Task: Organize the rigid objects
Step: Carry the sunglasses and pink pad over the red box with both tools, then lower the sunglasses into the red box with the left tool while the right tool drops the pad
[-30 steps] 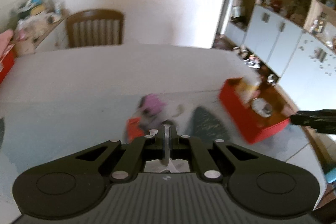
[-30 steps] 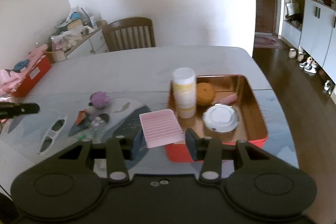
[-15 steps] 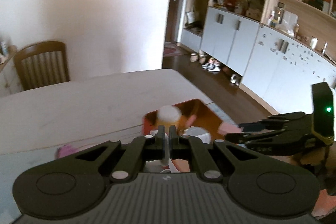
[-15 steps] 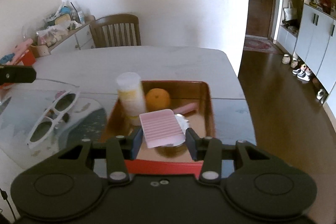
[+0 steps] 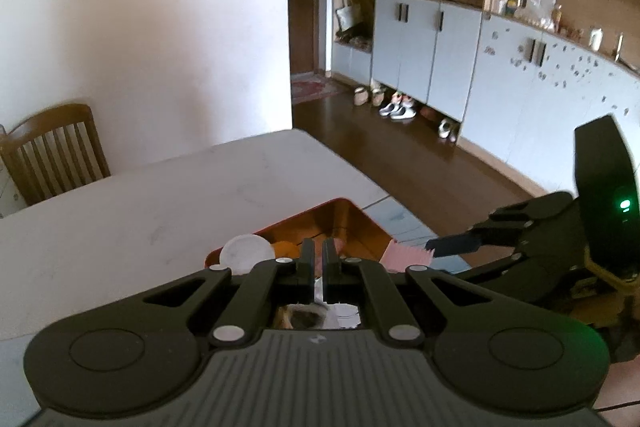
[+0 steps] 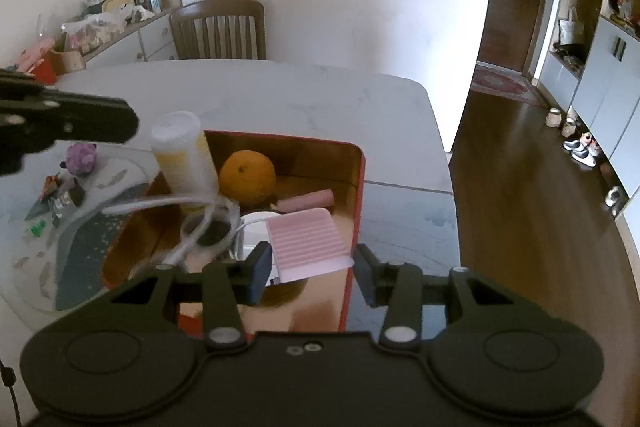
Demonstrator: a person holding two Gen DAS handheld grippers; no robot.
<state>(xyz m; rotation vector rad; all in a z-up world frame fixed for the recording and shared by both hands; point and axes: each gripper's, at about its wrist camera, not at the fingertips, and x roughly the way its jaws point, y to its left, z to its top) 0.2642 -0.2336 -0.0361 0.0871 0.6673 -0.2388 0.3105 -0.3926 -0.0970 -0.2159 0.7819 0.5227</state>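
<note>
A red box with a golden inside stands on the table; it also shows in the left wrist view. In it are a yellow bottle with a white cap, an orange, a pink tube and a white round lid. My left gripper is shut on white-framed glasses, which hang over the box's left part. My right gripper holds a pink ribbed tray over the box's near right corner; its jaws stand wider than the tray.
Left of the box on the table lie a purple plush toy and small packets on a grey mat. A wooden chair stands at the far side. The table's right edge drops to a wooden floor.
My left gripper has brought the glasses over the box's left part. My right gripper has moved forward and right with the pink tray, and its jaws now stand wider.
</note>
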